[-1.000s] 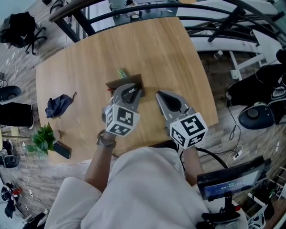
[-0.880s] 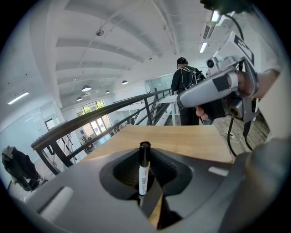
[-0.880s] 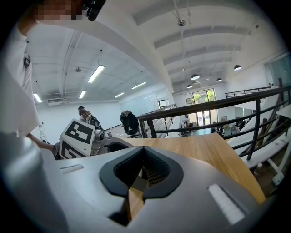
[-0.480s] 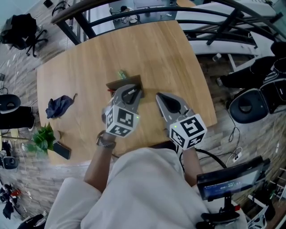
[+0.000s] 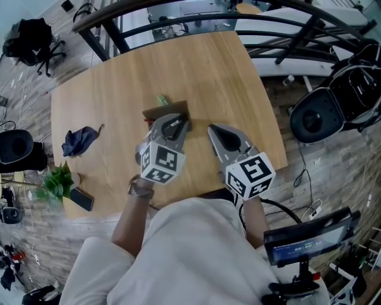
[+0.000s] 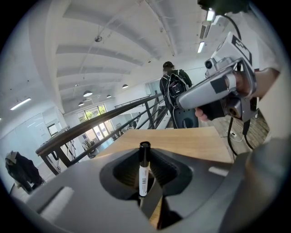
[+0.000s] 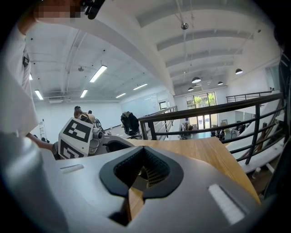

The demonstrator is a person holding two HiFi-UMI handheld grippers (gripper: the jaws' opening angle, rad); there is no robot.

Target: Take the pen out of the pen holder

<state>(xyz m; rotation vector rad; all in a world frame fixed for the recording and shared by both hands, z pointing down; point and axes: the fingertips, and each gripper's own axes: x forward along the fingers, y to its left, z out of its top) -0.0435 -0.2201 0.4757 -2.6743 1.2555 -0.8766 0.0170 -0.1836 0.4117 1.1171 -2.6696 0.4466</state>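
A white pen (image 6: 143, 176) with a black cap stands upright between the jaws of my left gripper (image 6: 146, 200), which is shut on it. In the head view my left gripper (image 5: 172, 123) hangs just over the brown pen holder (image 5: 158, 111) near the middle of the wooden table (image 5: 214, 77). A green item (image 5: 162, 97) sticks out at the holder's far side. My right gripper (image 5: 215, 132) hovers a little to the right of the holder, shut, with nothing between its jaws (image 7: 136, 186). The holder's inside is hidden by the left gripper.
A dark blue cloth (image 5: 77, 140) lies at the table's left. A small plant (image 5: 55, 181) and a dark phone (image 5: 80, 199) sit at the near left corner. A black railing (image 5: 196, 15) runs behind the table; a black chair (image 5: 315, 116) stands to the right.
Both grippers stay where they were, the left still holding the pen. The black chair on the floor at the right has shifted toward the far side.
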